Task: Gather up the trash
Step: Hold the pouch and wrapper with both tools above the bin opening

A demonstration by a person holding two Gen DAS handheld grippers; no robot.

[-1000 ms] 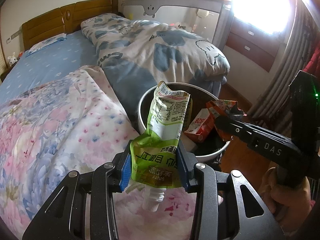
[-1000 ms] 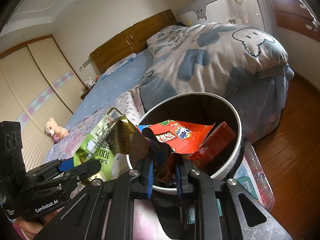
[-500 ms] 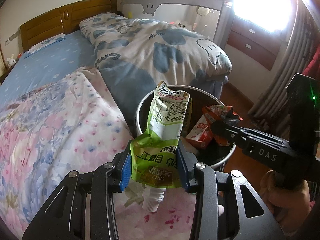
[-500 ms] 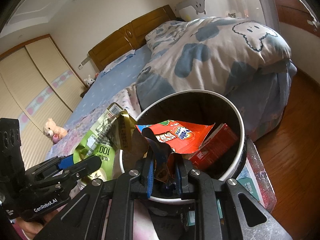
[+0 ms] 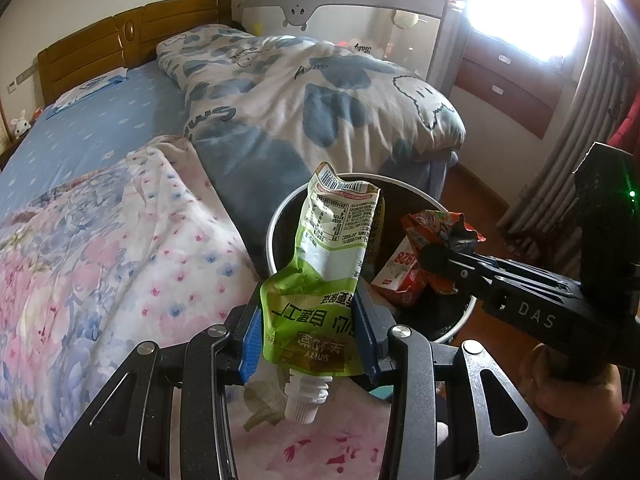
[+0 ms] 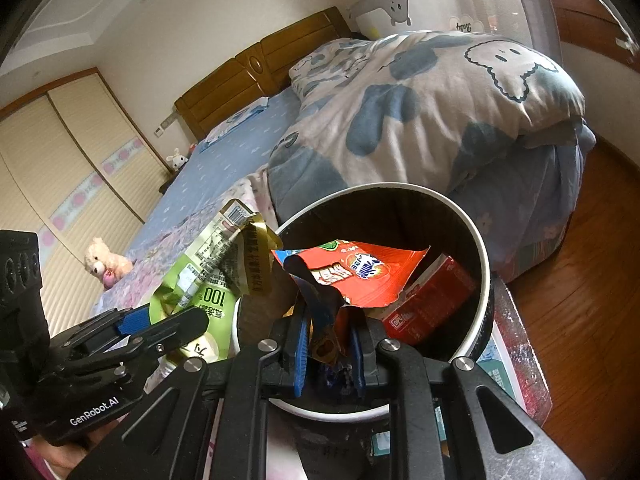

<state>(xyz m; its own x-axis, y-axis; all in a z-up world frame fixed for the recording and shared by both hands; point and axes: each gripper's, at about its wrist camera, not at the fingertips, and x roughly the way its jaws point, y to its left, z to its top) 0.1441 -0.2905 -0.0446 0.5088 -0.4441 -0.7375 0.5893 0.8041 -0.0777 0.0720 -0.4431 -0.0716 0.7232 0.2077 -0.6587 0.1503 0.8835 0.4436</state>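
My left gripper (image 5: 310, 336) is shut on a green spouted drink pouch (image 5: 328, 276), held upright, cap down, just in front of the white-rimmed trash bin (image 5: 276, 220). The pouch also shows in the right wrist view (image 6: 208, 280), left of the bin (image 6: 482, 264). My right gripper (image 6: 330, 344) is shut on a crumpled red-orange snack wrapper (image 6: 360, 272) over the bin's near rim; it also shows in the left wrist view (image 5: 436, 228). A red carton (image 6: 432, 304) lies inside the bin.
The bin stands by a bed with a pink floral blanket (image 5: 100, 264), a blue-and-white quilt (image 5: 320, 92) and blue sheet. Wooden floor (image 6: 592, 280) lies to the right. A crib (image 5: 360, 16), drawers and curtains stand behind. A teddy bear (image 6: 104, 264) sits on the bed.
Both grippers have drawn back and risen slightly from the bin, still holding the pouch and the wrapper. Nothing was let go.
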